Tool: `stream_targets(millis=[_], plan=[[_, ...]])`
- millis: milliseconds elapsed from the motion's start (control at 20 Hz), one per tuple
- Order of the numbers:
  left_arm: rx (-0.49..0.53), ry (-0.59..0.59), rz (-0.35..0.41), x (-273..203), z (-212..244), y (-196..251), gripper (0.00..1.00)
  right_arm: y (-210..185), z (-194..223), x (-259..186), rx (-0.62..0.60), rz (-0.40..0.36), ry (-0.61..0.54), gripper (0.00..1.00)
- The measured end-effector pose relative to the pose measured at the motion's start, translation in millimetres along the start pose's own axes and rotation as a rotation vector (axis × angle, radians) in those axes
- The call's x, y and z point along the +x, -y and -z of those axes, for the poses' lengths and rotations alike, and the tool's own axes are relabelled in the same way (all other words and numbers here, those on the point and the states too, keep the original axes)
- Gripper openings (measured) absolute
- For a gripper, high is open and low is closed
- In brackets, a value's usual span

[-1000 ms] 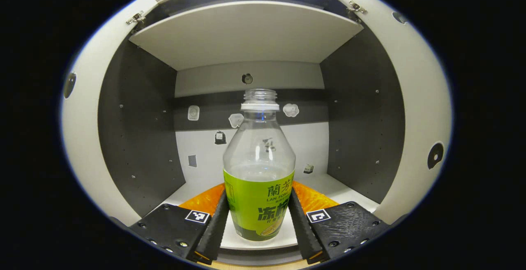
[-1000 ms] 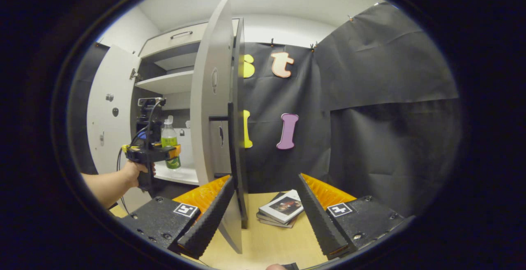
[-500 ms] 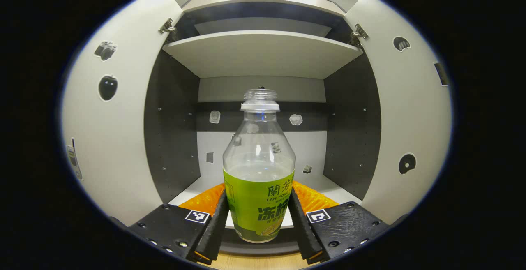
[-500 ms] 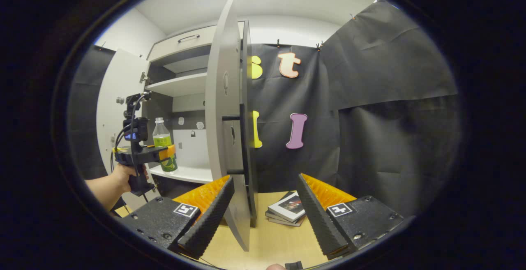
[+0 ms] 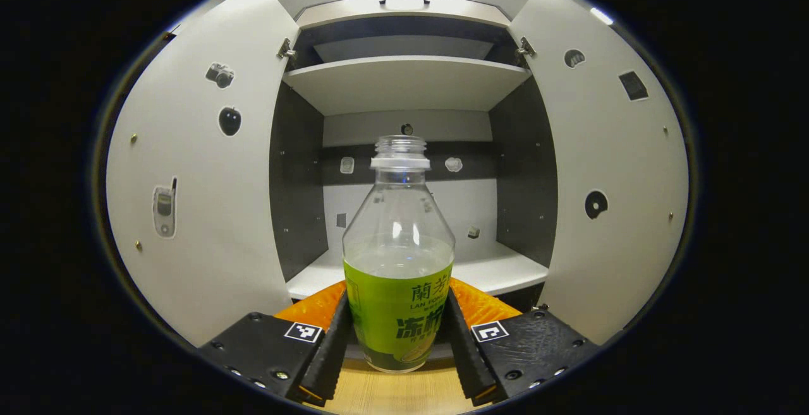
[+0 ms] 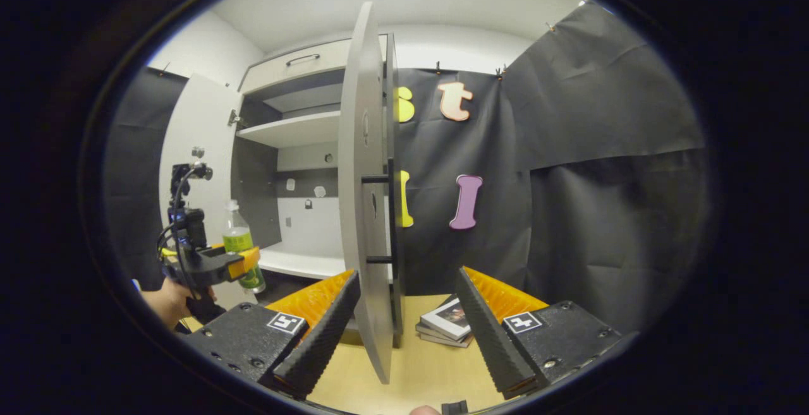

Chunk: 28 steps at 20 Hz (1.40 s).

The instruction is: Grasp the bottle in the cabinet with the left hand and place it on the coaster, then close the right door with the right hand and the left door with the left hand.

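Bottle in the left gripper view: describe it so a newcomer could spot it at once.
Start at the open cabinet, both doors swung wide. In front of its lower shelf, the left hand-held gripper holds the bottle upright by its lower body. It is clear plastic, uncapped, with a green label, part full of liquid.

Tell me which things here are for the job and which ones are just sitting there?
For the job:
- bottle, gripped by the left gripper, out in front of the cabinet
- right door, open
- left door, open
- right gripper, open, near the right door's edge

Just sitting there:
- stack of books on the table
- stickers on the doors
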<state>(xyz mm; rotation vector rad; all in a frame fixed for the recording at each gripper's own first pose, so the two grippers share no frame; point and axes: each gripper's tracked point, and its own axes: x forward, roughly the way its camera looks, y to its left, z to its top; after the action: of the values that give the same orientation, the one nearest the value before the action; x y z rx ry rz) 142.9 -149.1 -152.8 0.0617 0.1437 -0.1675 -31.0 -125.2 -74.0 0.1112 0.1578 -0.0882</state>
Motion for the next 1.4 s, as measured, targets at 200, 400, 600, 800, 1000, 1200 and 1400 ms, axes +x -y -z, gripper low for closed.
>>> stream_targets(millis=[200, 400, 600, 800, 1000, 1200, 1400], plan=[[0.063, 0.003, 0.003, -25.1, 26.7, 11.6, 0.70, -1.8, 0.5, -0.6, -0.001, 0.004, 0.003, 0.99], [0.064, 0.016, 0.021, -45.3, 44.8, 21.8, 0.70, 1.8, -1.2, -1.7, -0.007, 0.027, 0.017, 1.00], [0.096, 0.001, 0.043, -63.5, 71.9, 29.5, 0.70, 2.0, -2.0, -1.6, -0.004, 0.046, 0.031, 0.99], [0.094, -0.011, 0.037, -79.3, 99.5, 33.3, 0.71, 2.1, 4.4, 2.4, -0.003, 0.067, 0.014, 0.99], [0.084, -0.026, 0.034, -90.6, 125.5, 34.1, 0.71, -4.4, 2.4, 4.2, 0.003, 0.071, 0.021, 0.99], [0.081, -0.075, 0.058, -97.8, 158.2, 39.2, 0.71, -6.7, 9.3, 6.6, 0.020, 0.085, -0.011, 0.98], [0.088, -0.089, 0.064, -105.3, 187.3, 38.6, 0.71, -10.6, 10.0, 7.7, 0.034, 0.095, -0.018, 0.98]])
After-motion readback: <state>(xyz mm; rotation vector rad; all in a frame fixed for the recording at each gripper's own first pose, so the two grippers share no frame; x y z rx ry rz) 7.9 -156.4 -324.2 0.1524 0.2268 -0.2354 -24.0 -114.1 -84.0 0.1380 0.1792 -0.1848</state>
